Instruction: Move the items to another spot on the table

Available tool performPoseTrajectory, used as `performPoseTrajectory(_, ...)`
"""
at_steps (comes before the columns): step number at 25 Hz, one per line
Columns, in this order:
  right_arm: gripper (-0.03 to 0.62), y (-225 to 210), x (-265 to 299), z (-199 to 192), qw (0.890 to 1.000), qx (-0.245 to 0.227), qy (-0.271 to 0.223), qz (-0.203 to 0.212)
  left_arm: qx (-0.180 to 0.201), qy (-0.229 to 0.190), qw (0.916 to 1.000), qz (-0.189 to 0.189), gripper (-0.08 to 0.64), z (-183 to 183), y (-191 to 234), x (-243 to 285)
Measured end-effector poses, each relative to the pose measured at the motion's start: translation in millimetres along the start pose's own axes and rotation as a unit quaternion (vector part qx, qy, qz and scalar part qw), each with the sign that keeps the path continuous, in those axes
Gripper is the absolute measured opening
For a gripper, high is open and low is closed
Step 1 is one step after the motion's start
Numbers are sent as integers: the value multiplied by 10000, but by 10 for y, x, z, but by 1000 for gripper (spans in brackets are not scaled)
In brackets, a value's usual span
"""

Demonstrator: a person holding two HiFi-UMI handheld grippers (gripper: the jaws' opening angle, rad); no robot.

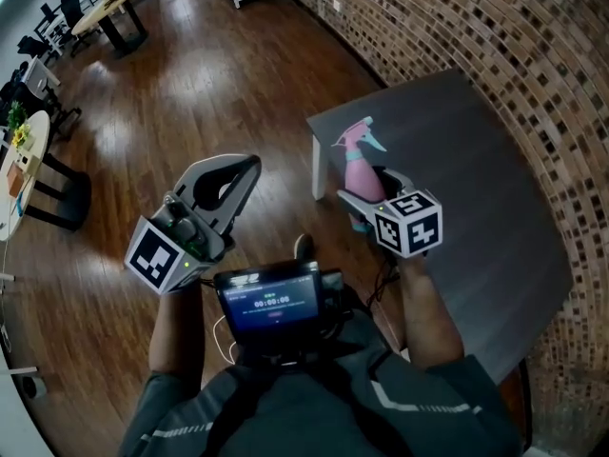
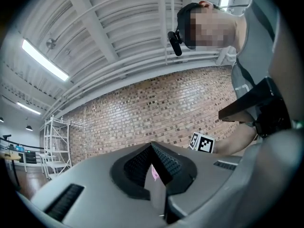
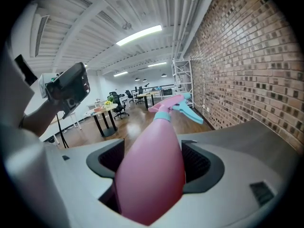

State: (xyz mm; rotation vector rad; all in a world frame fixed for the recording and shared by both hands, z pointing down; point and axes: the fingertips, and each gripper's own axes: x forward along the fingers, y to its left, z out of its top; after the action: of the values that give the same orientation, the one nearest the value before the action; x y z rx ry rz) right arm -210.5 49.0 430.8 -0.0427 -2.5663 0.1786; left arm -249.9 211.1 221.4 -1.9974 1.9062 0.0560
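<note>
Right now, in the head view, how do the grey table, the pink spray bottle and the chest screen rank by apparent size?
1. grey table, clearly the largest.
2 and 3. chest screen and pink spray bottle: they look similar. The screen is nearer and the bottle is partly hidden, so I do not rank them.

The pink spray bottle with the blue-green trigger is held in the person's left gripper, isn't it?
Not quite. The pink spray bottle with the blue-green trigger is held in the right gripper, not the left gripper. The right gripper view shows that gripper's two jaws closed on the bottle's body.
</note>
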Motion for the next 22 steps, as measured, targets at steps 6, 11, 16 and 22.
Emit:
performPoseTrajectory(6,387,-383,448,258,9997,225,-35,-132,-6,94,9999,-135,-3,-270,595,282)
performPoseTrajectory(11,387,-803,779,418,9979,576,-41,-302,-10,174,9988,-447,-3,-568,1116,723)
performPoseTrajectory(16,387,-1186,1007,580,9949,851,-54,-537,-145,70,9970,-759,-3,-745,1505,1185)
performPoseTrajectory(22,387,-1644,1163,703,9893,1143,-102,-905,-268,-28,9931,-1138,-3,-940,1857,1680)
